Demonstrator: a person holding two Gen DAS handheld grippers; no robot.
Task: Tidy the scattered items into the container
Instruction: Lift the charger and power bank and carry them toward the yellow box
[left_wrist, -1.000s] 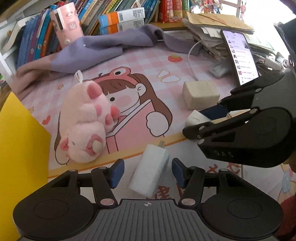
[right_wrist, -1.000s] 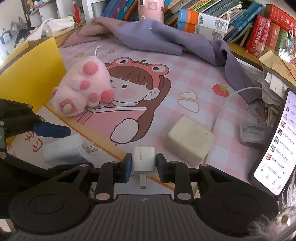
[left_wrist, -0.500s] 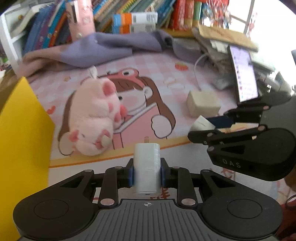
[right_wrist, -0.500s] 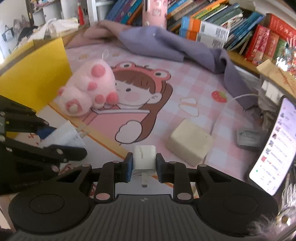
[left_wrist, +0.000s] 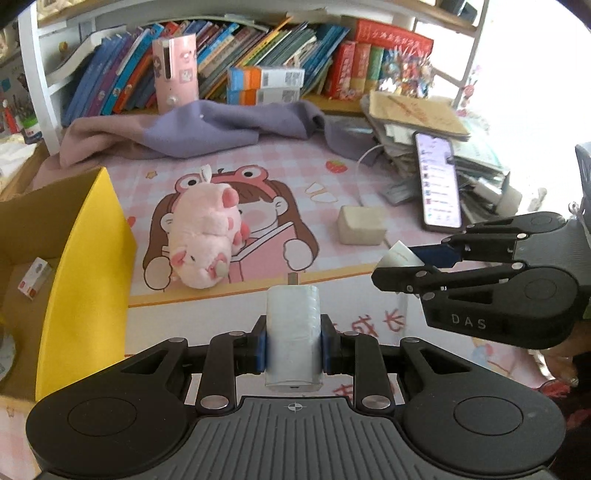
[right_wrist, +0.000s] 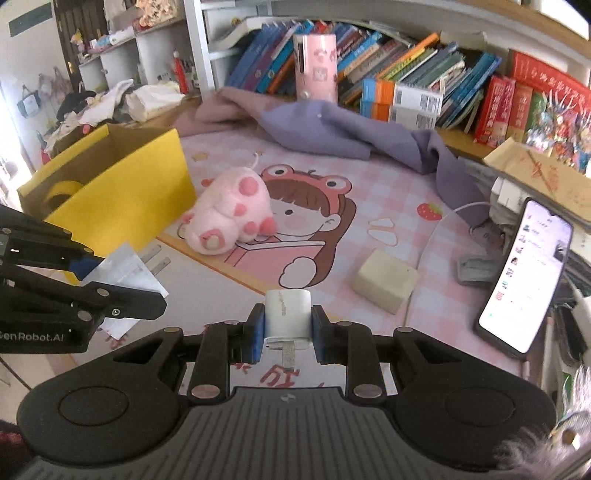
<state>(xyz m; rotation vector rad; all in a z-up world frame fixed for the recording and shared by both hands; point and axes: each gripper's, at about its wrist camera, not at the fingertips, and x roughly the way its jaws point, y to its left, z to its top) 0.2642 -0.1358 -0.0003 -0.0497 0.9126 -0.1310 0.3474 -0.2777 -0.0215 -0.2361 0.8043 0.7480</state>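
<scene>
My left gripper (left_wrist: 292, 345) is shut on a wrapped white charger (left_wrist: 293, 332), held above the mat; it shows in the right wrist view (right_wrist: 125, 271) with its prongs out. My right gripper (right_wrist: 288, 325) is shut on a small white plug adapter (right_wrist: 287, 314), also seen in the left wrist view (left_wrist: 400, 255). The yellow cardboard box (left_wrist: 85, 266) stands open at the left (right_wrist: 122, 199), with a small carton (left_wrist: 35, 277) inside. A pink plush pig (left_wrist: 207, 236) and a cream block (left_wrist: 362, 225) lie on the mat.
A lit phone (left_wrist: 437, 181) leans on a stack of papers (left_wrist: 413, 114) at the right, with a white cable (right_wrist: 443, 229) beside it. A purple cloth (left_wrist: 207, 129) lies at the back below a bookshelf (left_wrist: 258, 74). A pink cup (left_wrist: 175, 70) stands there.
My left gripper closed on the wrapped charger and lifted it off the mat. Both grippers rose and pulled back, bringing the yellow box's inside into view.
</scene>
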